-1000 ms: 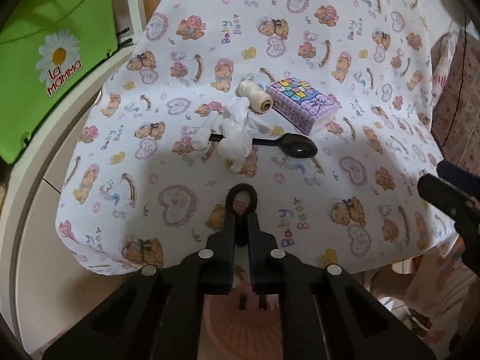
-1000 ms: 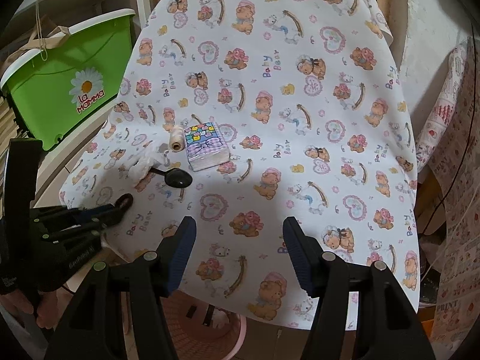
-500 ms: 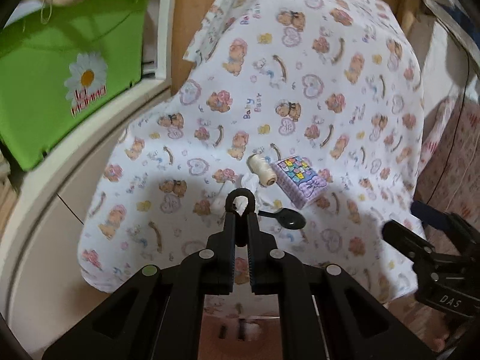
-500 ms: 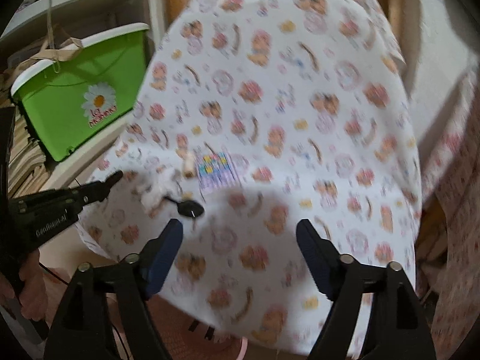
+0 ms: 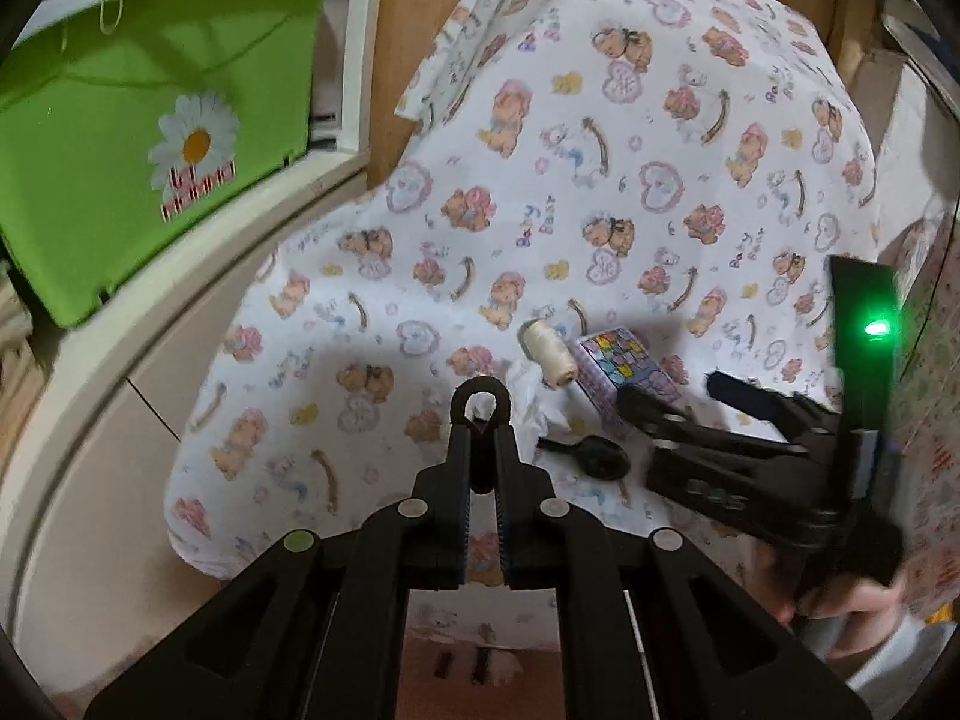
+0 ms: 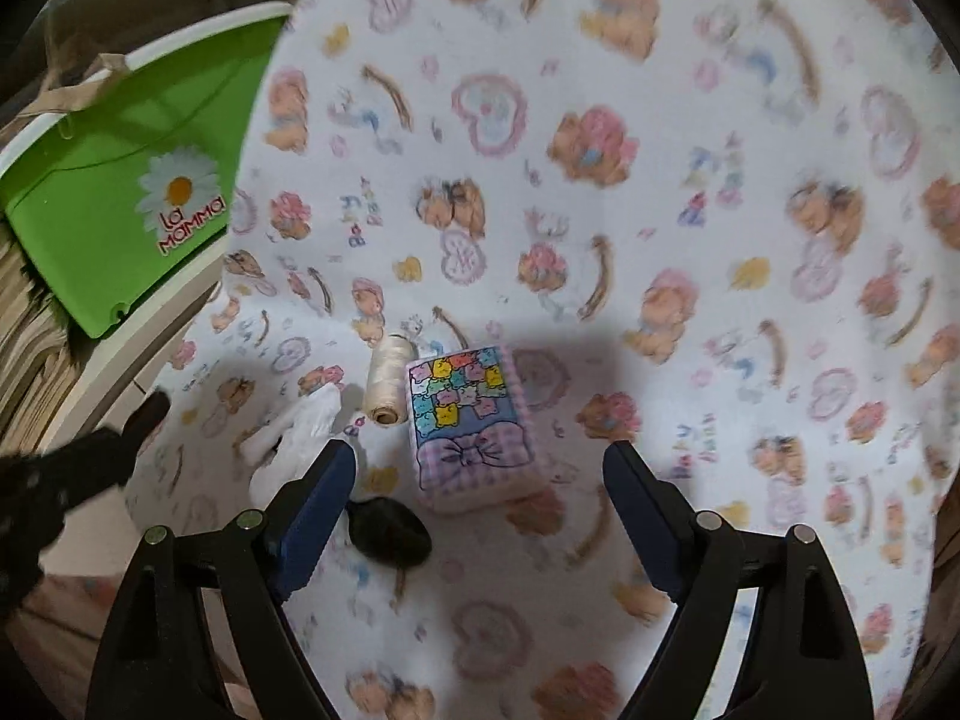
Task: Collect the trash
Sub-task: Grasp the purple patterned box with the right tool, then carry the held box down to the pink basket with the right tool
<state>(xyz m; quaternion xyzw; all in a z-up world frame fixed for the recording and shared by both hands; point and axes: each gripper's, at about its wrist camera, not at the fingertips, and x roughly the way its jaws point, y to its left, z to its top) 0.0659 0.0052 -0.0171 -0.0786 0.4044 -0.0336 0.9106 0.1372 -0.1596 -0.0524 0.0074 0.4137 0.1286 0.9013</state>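
A crumpled white tissue [image 6: 300, 429] lies on the bear-print tablecloth [image 6: 660, 180], also in the left wrist view [image 5: 531, 396]. A black plastic spoon [image 6: 390, 534] lies beside it, also in the left wrist view [image 5: 591, 456]. My left gripper [image 5: 481, 414] is shut and empty, held above the table's near edge short of the tissue. My right gripper [image 6: 480, 480] is open above the spoon and a purple tissue pack [image 6: 471, 426]; it shows in the left wrist view [image 5: 678, 402].
A cream thread spool [image 6: 389, 385] lies between tissue and pack. A green "La Mamma" bin [image 5: 138, 138] sits on a white shelf at left. A pink basket [image 5: 480, 669] stands below the table edge.
My right gripper has moved forward and down over the spoon and tissue pack. My left gripper has drawn back and risen, staying shut.
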